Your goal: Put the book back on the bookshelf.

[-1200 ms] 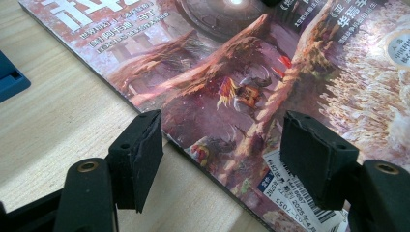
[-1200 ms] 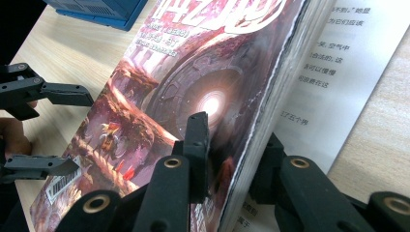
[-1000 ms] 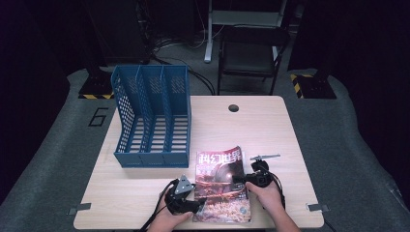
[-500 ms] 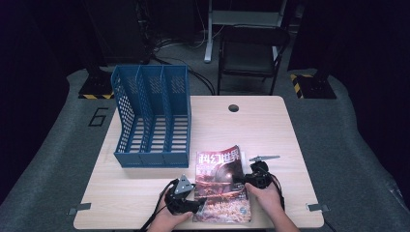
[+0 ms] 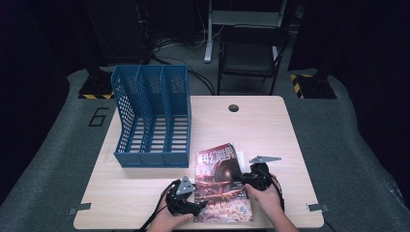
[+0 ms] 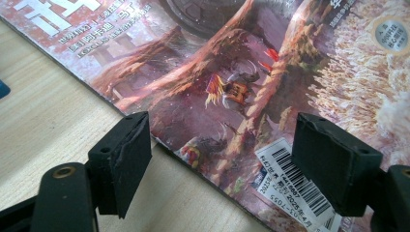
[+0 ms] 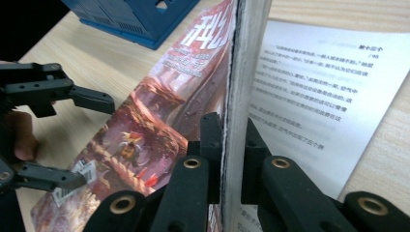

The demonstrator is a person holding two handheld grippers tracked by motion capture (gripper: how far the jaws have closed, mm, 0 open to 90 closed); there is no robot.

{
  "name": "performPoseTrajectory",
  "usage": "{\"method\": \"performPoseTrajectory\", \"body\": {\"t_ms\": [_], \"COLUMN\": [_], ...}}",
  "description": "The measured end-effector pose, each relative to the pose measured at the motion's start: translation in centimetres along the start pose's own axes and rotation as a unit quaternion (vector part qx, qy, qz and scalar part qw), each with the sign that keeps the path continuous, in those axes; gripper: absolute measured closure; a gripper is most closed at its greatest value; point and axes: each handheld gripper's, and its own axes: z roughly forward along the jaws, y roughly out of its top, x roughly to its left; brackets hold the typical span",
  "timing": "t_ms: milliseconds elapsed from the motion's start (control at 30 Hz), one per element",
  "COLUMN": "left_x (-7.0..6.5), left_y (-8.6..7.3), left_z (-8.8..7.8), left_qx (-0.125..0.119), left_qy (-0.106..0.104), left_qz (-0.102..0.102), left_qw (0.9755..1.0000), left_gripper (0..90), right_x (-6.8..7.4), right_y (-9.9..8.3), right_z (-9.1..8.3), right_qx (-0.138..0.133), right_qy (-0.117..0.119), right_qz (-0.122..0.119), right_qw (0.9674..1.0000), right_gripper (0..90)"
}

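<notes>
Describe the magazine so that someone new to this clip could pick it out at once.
On the wooden table, look at the near edge, just in front of the blue file rack. The magazine lies between the two tools, its reddish picture cover, white title characters and barcode sticker marking it out.

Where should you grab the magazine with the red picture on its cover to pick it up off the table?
Probably by its free long edge, coming in from the side, level with the wooden table. The thin red-covered magazine lies flat, so only an edge fits between jaws. The right gripper already pinches the lifted pages there; the left gripper stands open over the spine-side corner.
</notes>
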Motion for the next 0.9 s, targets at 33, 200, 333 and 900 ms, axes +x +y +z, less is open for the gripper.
{"method": "performPoseTrajectory", "body": {"t_ms": [33, 200, 333, 900], "left_x": [0.0, 0.2, 0.5, 2.0], "left_y": [0.0, 0.0, 0.1, 1.0], "left_z": [0.0, -0.1, -0.2, -0.8], "left_qx": [-0.001, 0.002, 0.0, 0.004], "left_qy": [-0.002, -0.008, -0.005, -0.012], "left_qz": [-0.002, -0.008, -0.016, -0.065], "left_qw": [1.0, 0.9999, 0.9999, 0.9978], "left_gripper": [21.8, 22.3, 25.8, 31.9], "right_x": [0.1, 0.4, 0.8, 1.5], "right_y": [0.0, 0.0, 0.0, -0.3], "right_z": [-0.1, -0.4, -0.6, -1.7], "right_qx": [-0.002, -0.021, -0.031, -0.068], "right_qy": [0.001, 0.008, 0.006, 0.013], "right_qz": [0.0, -0.012, -0.019, -0.017], "right_qw": [1.0, 0.9997, 0.9993, 0.9975], "right_gripper": [85.1, 85.2, 85.3, 85.7]}}
